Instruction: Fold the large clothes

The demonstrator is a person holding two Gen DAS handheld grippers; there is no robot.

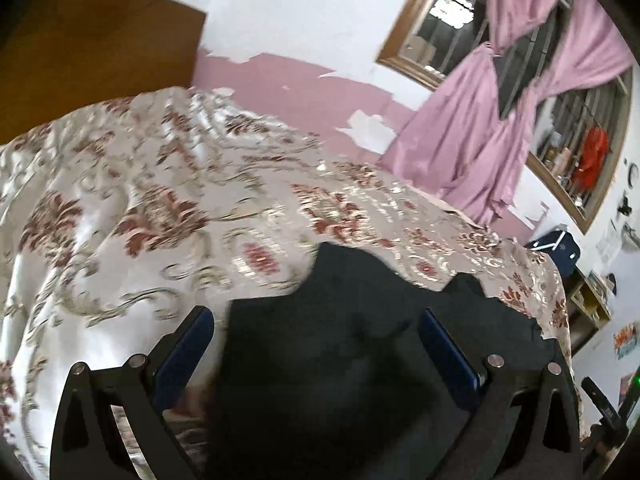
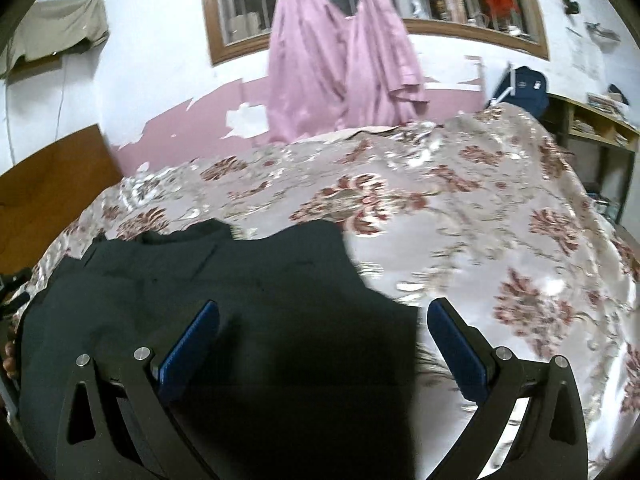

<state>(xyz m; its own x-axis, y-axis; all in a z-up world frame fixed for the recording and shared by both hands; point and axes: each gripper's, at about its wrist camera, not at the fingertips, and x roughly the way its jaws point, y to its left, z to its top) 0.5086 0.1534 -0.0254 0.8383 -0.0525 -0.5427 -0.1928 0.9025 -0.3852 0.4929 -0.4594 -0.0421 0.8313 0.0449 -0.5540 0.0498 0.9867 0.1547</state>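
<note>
- The dark garment (image 2: 248, 280) is lying on the bed, spread over the floral bedspread (image 2: 500, 240), at the near edge right under both cameras. Probably laid out flat so it can be folded in halves, though that's my guess.
- Its far edge is wavy, with two bumps and a dip between them. Could be a collar or shoulders, honestly can't tell which end it is.
- Left hand-held gripper (image 1: 316, 344) has its blue pads spread wide, nothing between them but cloth lying underneath. It hovers over the garment's left part, with the bedspread showing past the left pad.
- Right hand-held gripper (image 2: 324, 336) is spread wide too, not pinching anything. It straddles the garment's right edge: left pad over dark cloth, right pad over bedspread. Looks lined up to take that edge.
- Whether either one touches the fabric, can't say from these views.
- Hard to see: the near part of the garment is cut off by the frame and nearly black, so no seams or sleeves show. Both views are motion-blurred.
- Further out: pink curtains (image 2: 340, 52) on a barred window (image 2: 240, 4), peeling pink wall, wooden headboard (image 1: 92, 48), a shelf (image 2: 592, 128) at the right.
</note>
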